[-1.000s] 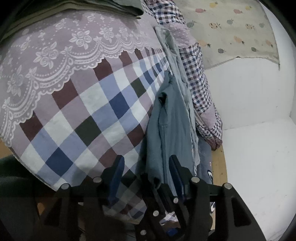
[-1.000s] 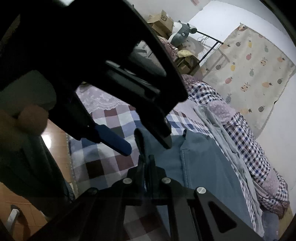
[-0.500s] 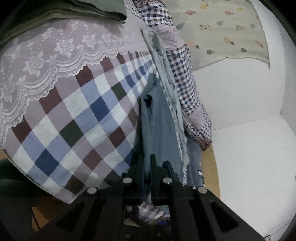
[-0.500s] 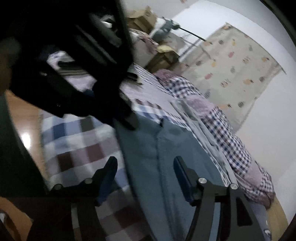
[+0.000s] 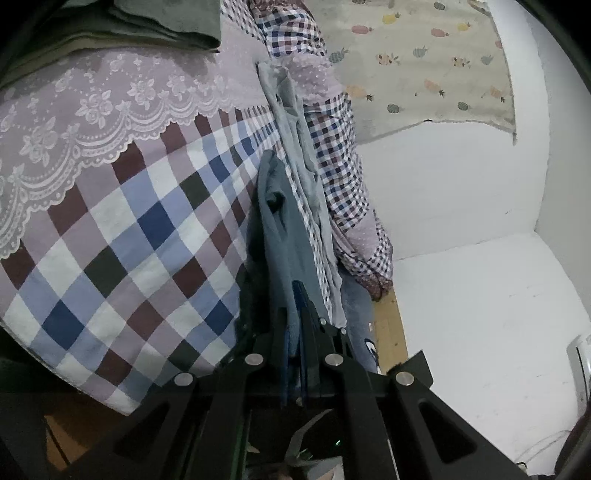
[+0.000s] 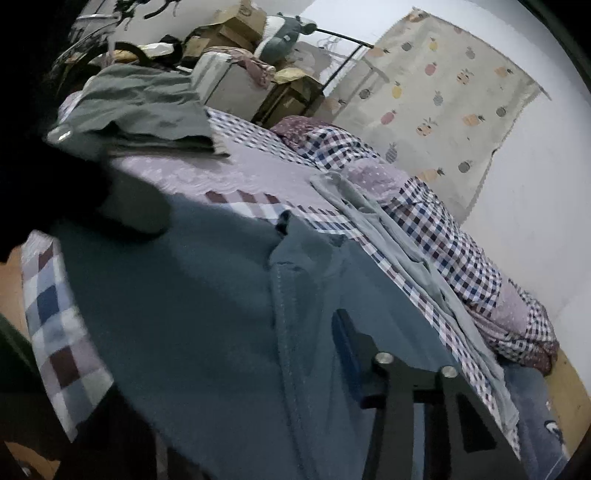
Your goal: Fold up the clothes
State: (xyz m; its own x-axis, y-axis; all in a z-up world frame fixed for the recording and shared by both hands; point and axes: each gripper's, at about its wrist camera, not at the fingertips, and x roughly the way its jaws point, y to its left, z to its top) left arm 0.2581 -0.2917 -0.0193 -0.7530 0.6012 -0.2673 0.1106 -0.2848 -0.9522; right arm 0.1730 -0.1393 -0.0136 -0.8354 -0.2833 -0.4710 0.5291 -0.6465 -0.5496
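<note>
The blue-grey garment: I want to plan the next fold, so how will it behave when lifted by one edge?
The blue-grey garment probably goes floppy: where the left gripper pinches it, it hangs in soft vertical folds. It looks like fairly thick knit, so it may sag under its own weight. On the checked bedspread it will likely drag rather than slide.

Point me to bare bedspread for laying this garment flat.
Free: the checked bedspread between the lace trim and the blue-grey garment. Crowded: the folded green pile at the far end, the pale grey garment and the plaid quilt along the wall side.
</note>
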